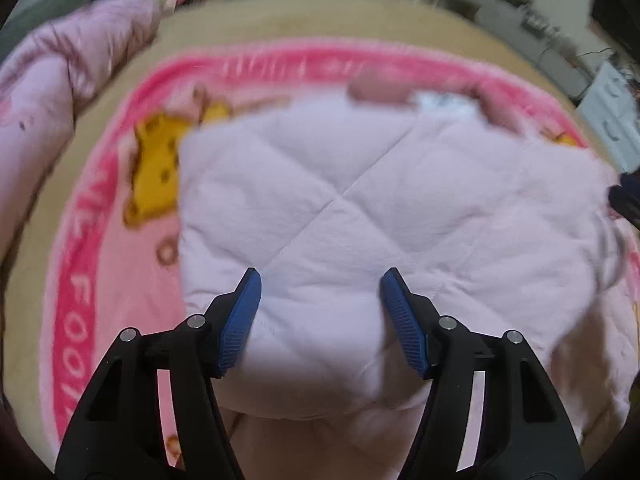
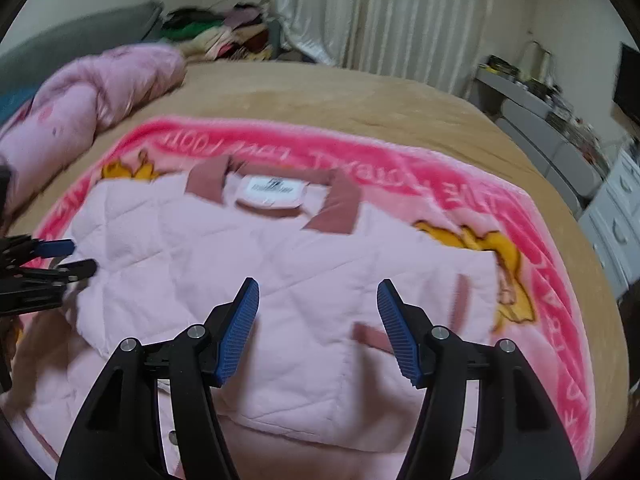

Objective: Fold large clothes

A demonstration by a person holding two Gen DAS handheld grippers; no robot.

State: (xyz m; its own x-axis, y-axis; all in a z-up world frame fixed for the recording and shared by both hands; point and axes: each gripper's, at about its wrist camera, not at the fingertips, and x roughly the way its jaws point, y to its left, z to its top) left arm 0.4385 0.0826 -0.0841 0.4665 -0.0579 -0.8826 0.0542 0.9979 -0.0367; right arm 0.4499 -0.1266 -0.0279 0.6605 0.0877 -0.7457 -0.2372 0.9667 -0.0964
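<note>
The pale pink quilted jacket (image 2: 280, 272) lay flat in the middle of the pink cartoon blanket (image 2: 400, 152), which covered the near part of the tan bed (image 2: 360, 92). Its dusty-pink collar (image 2: 332, 208) and white label (image 2: 272, 196) pointed toward the far edge of the bed; its long axis ran roughly near-to-far.

The right gripper (image 2: 318, 328) hung over the jacket's near right portion, jaws parted, nothing between the blue pads, cloth directly below and ahead. The left gripper (image 1: 320, 320) stood likewise parted over the jacket's near left portion, no fabric pinched. In the right wrist view it appeared at the jacket's left edge.

Judgement: both hands were about equally near the hem; the next fold would call for taking the near edge and carrying it toward the collar.

Limits: both views were motion-blurred. The near hem was hidden behind the gripper bodies. Whether the sleeves were already tucked under could not be determined. A pink duvet (image 2: 100, 80) lay at the bed's far left corner.
</note>
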